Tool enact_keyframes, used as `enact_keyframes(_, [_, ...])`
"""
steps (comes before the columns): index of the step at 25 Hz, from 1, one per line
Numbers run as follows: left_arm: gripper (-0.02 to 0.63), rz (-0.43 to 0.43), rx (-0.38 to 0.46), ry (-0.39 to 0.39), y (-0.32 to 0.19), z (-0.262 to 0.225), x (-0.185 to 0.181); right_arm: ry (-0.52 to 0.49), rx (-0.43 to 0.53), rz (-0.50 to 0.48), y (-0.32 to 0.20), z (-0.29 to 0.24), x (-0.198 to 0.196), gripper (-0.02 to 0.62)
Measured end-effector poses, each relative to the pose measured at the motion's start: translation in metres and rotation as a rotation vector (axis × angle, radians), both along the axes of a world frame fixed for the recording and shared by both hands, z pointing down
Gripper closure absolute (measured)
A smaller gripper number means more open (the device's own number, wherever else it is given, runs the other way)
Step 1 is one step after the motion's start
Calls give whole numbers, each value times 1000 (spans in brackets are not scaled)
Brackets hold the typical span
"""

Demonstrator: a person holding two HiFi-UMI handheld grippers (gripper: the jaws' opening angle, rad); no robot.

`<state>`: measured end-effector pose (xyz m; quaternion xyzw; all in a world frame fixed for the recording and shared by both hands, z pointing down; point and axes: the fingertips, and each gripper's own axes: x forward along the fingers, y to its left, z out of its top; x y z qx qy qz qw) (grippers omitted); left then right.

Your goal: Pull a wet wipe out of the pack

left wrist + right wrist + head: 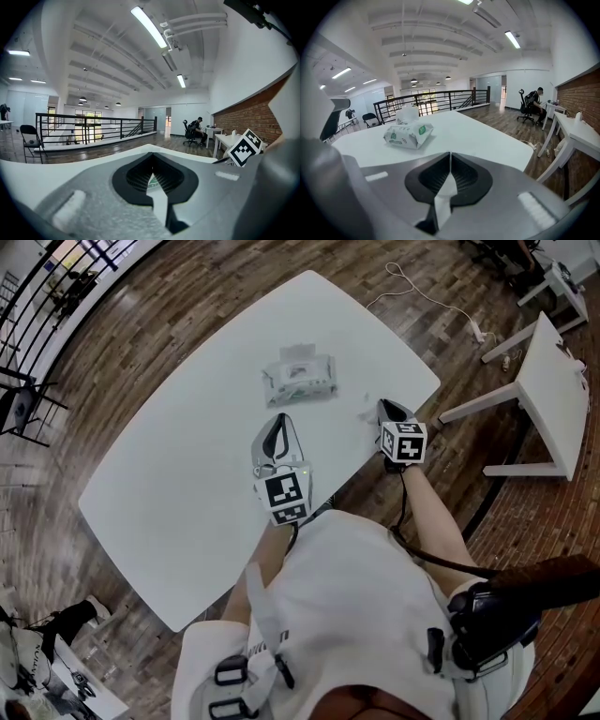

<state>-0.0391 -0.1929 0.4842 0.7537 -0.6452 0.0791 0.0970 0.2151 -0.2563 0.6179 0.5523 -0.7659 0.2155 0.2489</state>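
The wet wipe pack (pixel 300 376), white with green print, lies near the far middle of the white table (pixel 187 474); a wipe tuft stands out of its top. In the right gripper view the pack (pixel 408 133) sits ahead and to the left. My right gripper (pixel 384 406) is low over the table's right edge, its jaws closed (pixel 450 157) on a thin white wet wipe (pixel 443 199), which shows as a small crumple (pixel 367 412) by the tips. My left gripper (pixel 281 416) rests just short of the pack, shut and empty (pixel 152 159); the pack (pixel 151 183) shows through its gap.
The table's right edge and corner lie close by the right gripper. A smaller white table (pixel 553 381) stands on the wood floor to the right, with a cable (pixel 422 296) beyond. A black railing (pixel 431 101) and a seated person (pixel 532 110) are far off.
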Motion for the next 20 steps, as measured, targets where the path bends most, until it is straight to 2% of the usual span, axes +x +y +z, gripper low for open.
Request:
enact_keyframes(5, [604,0,-3,-2,0,1,-1,14,-44,8,9,14,3,580])
enact_keyframes(12, [604,-1,-5,-3,1,-2,0,-30,-126,12,19,29,4,570])
enact_keyframes(14, [604,-1,-8,-3,0,-1,0,-45,-134,6,19,30,3,520])
enact_keyframes(20, [604,-1,-5,0,-1,-2,0,-41,-108,2,19,22,3,520])
